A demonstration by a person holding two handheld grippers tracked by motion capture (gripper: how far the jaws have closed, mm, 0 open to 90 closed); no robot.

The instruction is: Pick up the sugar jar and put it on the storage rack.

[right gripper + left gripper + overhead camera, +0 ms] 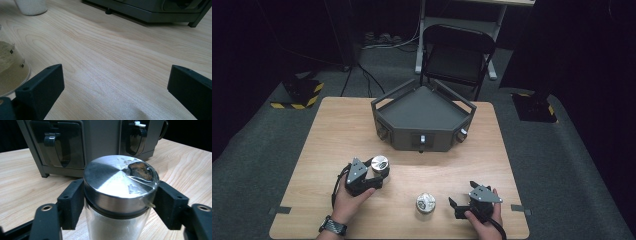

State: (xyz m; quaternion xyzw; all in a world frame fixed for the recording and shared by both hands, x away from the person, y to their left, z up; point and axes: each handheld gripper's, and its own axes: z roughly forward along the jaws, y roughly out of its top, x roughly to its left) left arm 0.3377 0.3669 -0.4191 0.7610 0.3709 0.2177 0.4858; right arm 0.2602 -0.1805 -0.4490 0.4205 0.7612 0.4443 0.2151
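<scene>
Left gripper: the left gripper point(374, 172) sits at the left front of the pale wooden table point(337, 130), held in the person's left hand point(348, 196). Its black jaws are clamped on the clear glass jar with a round brushed-steel lid point(380, 164), one pad on each side just under the lid.

Held jar: it stands upright on the table, white powder inside. In the left gripper view the jar's lid point(120, 182) has a small dark opening covered by clear tape.

Right gripper: the right gripper point(457, 206) rests at the right front of the table in the person's right hand point(484, 217). Its jaws stand wide apart with bare wood between them.

Second jar: a clear glass jar with a shiny metal lid point(425, 203) stands between the two grippers, near the right one's jaws but not touching them. In the right gripper view this second jar point(11, 72) shows a pale greenish powder at the left edge.

Rack: a dark grey angular metal rack with front slots point(424, 117) stands at the far middle of the table, well apart from both jars.

Behind the table: a black folding chair point(457, 55) on grey carpet.
</scene>
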